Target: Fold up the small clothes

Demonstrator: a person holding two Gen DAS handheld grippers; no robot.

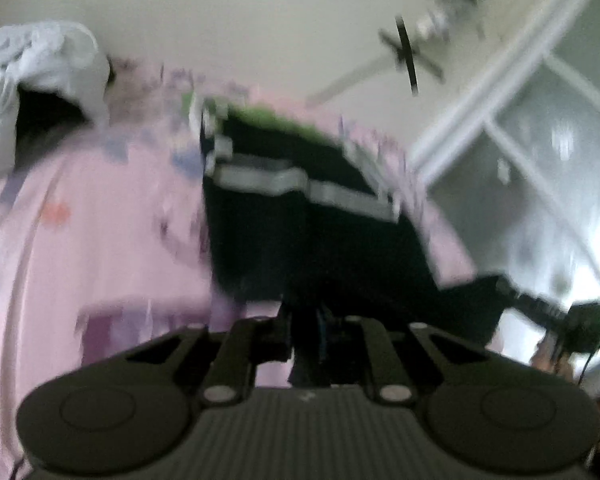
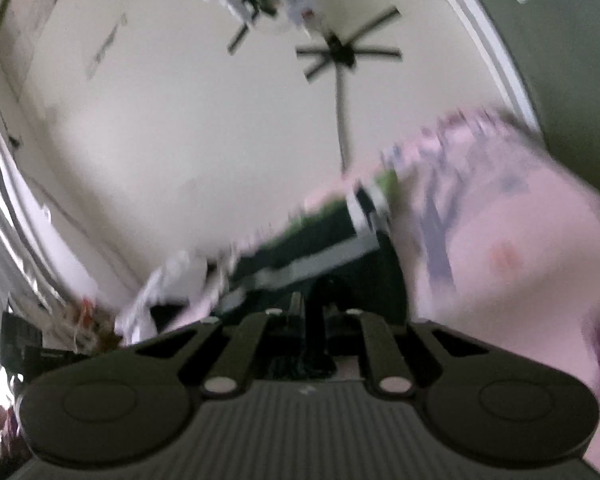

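- Black garment [image 1: 320, 240], soft, grey-white stripes, green edge (heavy blur), lies on pink printed bedsheet [image 1: 112, 216].
- Left gripper [image 1: 306, 336] and right gripper [image 2: 312, 328]: fingers pinching its near hem.
- White crumpled cloth [image 1: 40, 64] well apart; sheet open around garment.

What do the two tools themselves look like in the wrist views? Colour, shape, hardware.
Both look identical. The left tool and right tool are matte black: a ribbed grey-black plate at the bottom, a large round disc housing on each side, and two angled link bars with pale round pivot caps leading to narrow black fingers. The left shows something blue between its fingers. No sleeves or hands visible.
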